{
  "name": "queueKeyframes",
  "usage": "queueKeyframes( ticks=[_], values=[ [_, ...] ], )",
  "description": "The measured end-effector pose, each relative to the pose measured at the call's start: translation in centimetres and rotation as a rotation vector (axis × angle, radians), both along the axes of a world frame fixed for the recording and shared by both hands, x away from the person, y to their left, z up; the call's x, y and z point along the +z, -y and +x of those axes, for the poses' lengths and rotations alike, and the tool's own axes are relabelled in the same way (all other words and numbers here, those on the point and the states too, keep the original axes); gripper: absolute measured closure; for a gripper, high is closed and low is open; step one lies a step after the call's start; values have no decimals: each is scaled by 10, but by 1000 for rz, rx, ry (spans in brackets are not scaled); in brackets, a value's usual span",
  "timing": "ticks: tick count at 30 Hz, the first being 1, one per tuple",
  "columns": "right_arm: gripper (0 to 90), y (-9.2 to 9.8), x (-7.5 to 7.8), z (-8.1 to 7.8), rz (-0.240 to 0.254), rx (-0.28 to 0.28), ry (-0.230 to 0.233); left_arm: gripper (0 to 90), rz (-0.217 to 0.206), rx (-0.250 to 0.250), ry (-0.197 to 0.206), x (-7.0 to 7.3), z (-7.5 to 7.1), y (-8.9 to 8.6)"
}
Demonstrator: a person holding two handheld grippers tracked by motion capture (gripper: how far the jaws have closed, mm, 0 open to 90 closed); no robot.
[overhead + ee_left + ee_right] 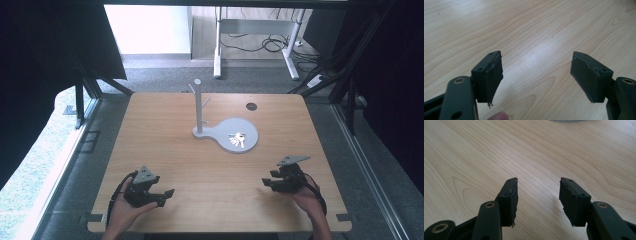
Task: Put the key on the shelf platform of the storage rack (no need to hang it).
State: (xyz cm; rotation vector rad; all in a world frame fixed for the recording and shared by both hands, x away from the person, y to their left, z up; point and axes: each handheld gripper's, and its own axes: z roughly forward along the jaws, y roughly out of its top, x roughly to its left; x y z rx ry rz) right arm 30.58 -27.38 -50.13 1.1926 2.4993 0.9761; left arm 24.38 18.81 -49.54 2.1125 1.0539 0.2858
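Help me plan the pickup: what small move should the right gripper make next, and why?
Probably reach the right gripper forward and left toward the small silvery bunch of keys on the grey round-ended stand base. Its jaws stand open with nothing between them, bare wooden table lies ahead, and it is the nearer gripper.

We find no text, label, brand, number or sign that can be read anywhere in these views.
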Motion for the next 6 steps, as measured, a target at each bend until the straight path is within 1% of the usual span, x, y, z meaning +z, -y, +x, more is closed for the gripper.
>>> queueKeyframes(
  ticks=[2,3,4,5,6],
  values=[
    [497,-1,-1,0,-12,3,2,261,-2,-3,-1,0,0,1],
    [497,-1,-1,0,-12,3,2,261,-2,-1,-3,0,0,1],
    [495,-1,0,0,-11,-2,9,260,0,-3,-2,-1,0,1],
    [482,1,1,0,-1,-19,24,260,-1,-4,-3,-1,0,1],
    [482,1,1,0,-1,-19,24,260,0,-4,-4,-1,0,1]
  ],
)
